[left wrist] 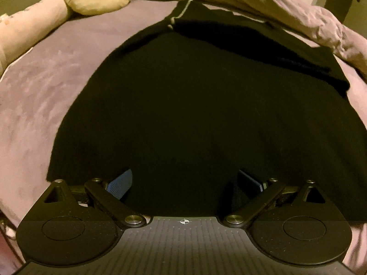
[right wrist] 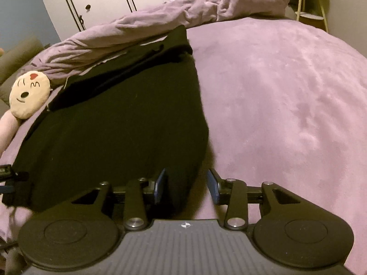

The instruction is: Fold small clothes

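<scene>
Spreading across a mauve bed: both grippers' fingers parted, pinching nothing, left gripper hovering over the black garment, right gripper straddling its edge, seemingly releasing a fold; beyond, a bunched duvet.

The garment is plain black, with a thin pale stripe along one far edge. The bed cover and bunched blanket are mauve. The round cushion is cream with black face marks and a red heart. Finger pads are blue
</scene>
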